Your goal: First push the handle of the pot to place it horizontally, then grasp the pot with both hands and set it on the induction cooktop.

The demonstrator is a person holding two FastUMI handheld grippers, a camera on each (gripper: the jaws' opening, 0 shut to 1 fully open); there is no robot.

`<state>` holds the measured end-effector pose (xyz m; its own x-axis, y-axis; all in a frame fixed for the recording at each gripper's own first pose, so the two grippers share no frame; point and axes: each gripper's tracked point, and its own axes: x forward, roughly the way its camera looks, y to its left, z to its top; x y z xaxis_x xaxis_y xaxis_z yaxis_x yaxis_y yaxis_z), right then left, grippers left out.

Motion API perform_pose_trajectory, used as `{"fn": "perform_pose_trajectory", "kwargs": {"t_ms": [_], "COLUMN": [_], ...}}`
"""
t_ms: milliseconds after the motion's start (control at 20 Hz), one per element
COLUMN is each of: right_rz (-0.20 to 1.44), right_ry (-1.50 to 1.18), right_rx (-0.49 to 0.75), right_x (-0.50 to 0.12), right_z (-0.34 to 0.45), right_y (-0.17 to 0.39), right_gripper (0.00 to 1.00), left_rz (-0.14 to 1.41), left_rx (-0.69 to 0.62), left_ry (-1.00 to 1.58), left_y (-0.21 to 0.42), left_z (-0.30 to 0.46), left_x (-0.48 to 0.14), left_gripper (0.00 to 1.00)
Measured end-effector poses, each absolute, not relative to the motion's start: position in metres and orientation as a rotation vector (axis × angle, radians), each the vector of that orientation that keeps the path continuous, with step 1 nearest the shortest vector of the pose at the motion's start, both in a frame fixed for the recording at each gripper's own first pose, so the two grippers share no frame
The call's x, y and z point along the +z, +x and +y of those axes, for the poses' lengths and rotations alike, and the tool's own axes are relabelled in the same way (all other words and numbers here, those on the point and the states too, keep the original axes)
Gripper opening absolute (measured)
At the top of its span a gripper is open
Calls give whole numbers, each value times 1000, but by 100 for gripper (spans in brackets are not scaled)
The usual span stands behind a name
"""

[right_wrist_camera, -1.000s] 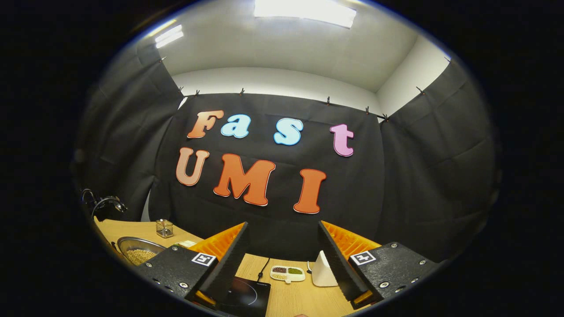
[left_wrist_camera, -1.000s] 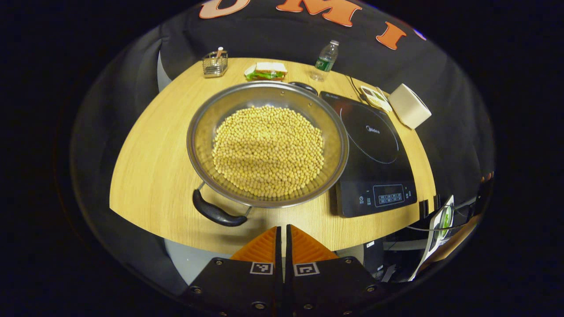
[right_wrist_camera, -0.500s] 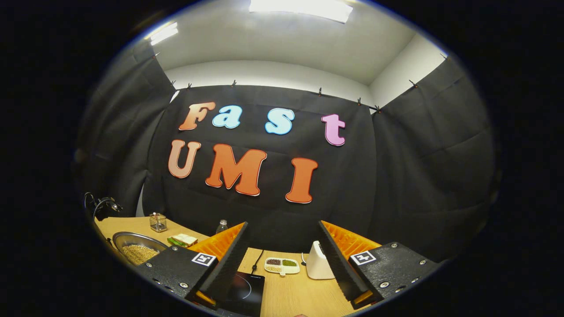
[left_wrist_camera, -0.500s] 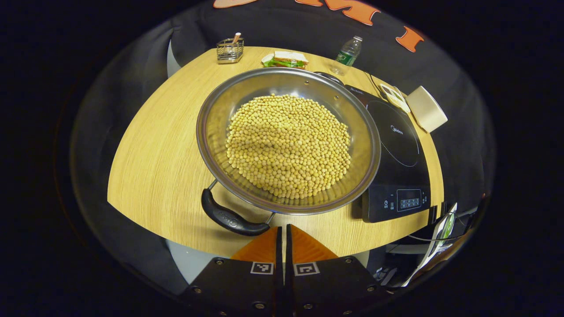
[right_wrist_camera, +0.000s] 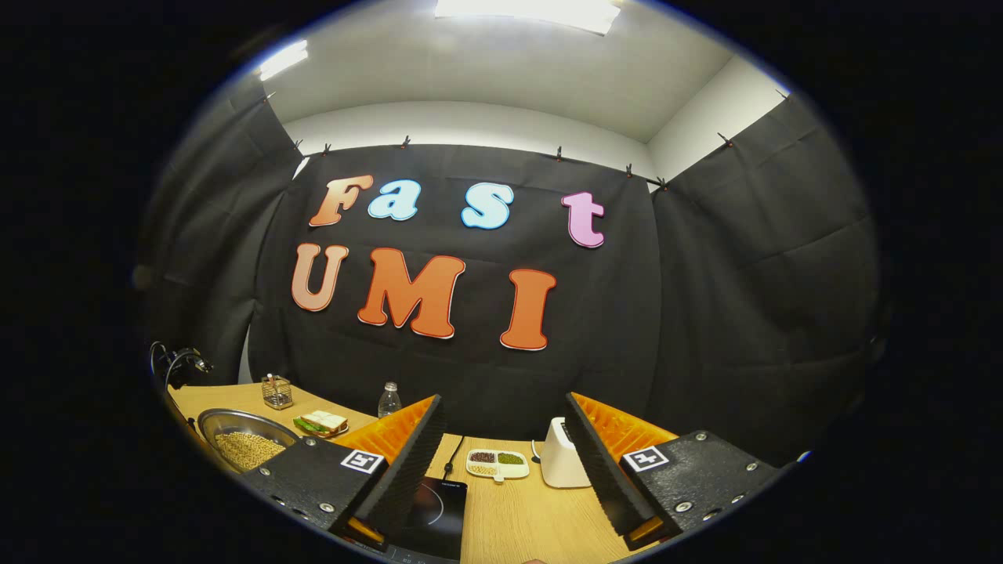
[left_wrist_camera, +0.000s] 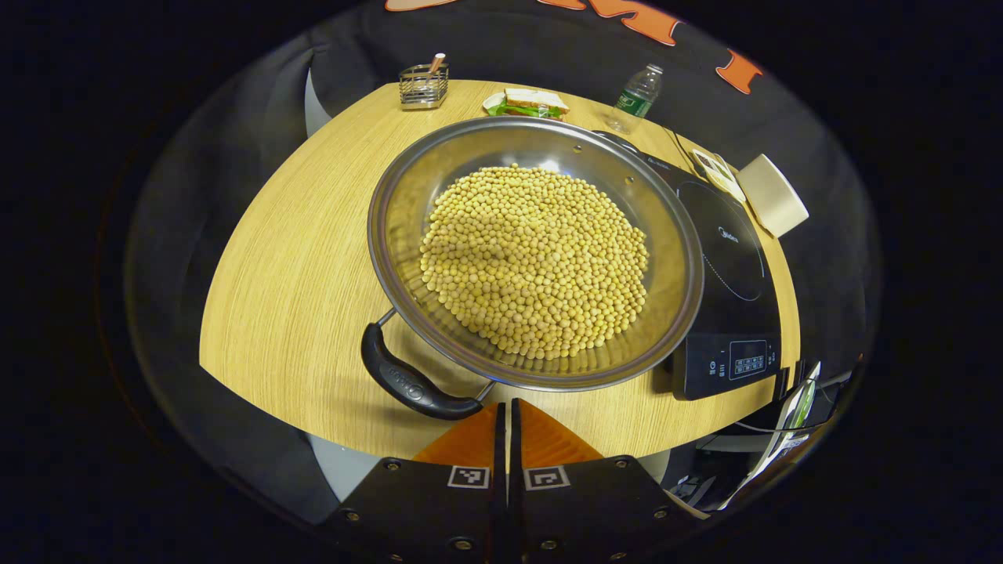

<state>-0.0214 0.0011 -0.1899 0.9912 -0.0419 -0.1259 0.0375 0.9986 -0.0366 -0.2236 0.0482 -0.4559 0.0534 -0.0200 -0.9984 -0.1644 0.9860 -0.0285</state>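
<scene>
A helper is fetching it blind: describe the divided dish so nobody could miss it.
Start at the black cooktop on the wooden table. Behind its far right corner, left of the white box, lies the dish. It is the small white oblong tray, split into compartments of dark, green and pale grains.

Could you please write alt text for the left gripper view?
A wide steel pot full of yellow beans sits on a round wooden table, its black handle just ahead of the shut left gripper. A black induction cooktop lies alongside.
</scene>
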Motion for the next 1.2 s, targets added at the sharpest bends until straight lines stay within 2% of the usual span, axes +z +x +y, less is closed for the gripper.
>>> {"fn": "perform_pose_trajectory", "kwargs": {"t_ms": [400, 900, 950, 1000, 1200], "right_rz": [156, 208, 217, 229, 282], "right_ry": [-11, 18, 23, 29, 35], "right_rx": [-18, 22, 30, 43, 92], "right_x": [-207, -232, -236, -240, -255], "right_z": [17, 44, 49, 55, 76], "right_y": [-16, -10, -10, -10, -12], "right_gripper": [95, 95, 95, 95, 95], "left_rz": [1504, 1439, 1425, 1413, 1361], "left_rx": [164, 168, 174, 178, 196], "left_ry": [-95, 37, 51, 63, 105], "left_y": [-214, -187, -181, -177, -158], "left_z": [85, 129, 133, 139, 157], "left_x": [-469, -478, -479, -481, -487], "left_gripper": [2, 2, 6, 2, 2]}}
